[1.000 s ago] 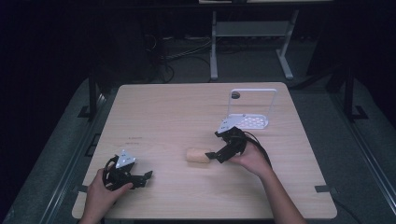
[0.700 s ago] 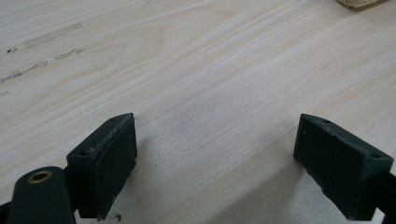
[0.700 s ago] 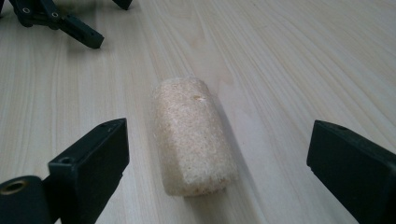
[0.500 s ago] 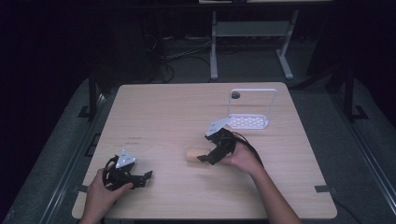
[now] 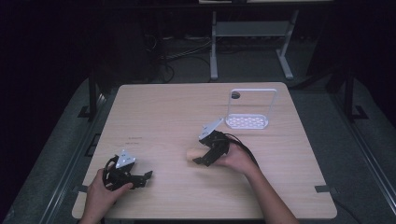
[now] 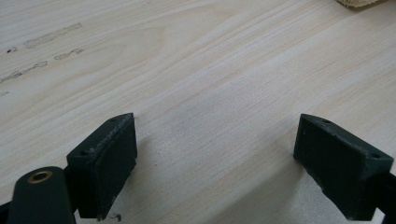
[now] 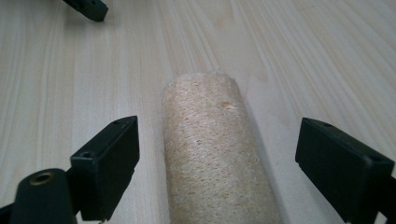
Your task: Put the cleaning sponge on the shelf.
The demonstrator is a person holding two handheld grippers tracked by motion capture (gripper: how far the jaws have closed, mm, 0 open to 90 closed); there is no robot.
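Roll (image 7: 217, 154) of coarse tan fibre lies flat on the pale wooden surface (image 5: 154, 112), near its middle. Largest first: from the high view that surface carries a white wire stand (image 5: 250, 108) with a perforated base toward its far right, well apart from the roll. Right gripper (image 5: 201, 157) comes in from the roll's right, tipped down at it, hand (image 5: 236, 158) behind. Down at the near left corner, the left gripper (image 5: 144, 177) sits low over bare wood, held by the other hand (image 5: 100, 189).

Now the close views add detail. Right gripper view: fingers (image 7: 112, 163) spread wide, one either side of the roll, a gap to each, and the rough woven texture is plain to see. A tip of the other gripper pokes in at the top left. Left gripper view: fingers (image 6: 105, 158) spread wide over bare wood, faint scuff marks (image 6: 44, 39) at the top left, and a scrap of the tan roll at the top right edge.
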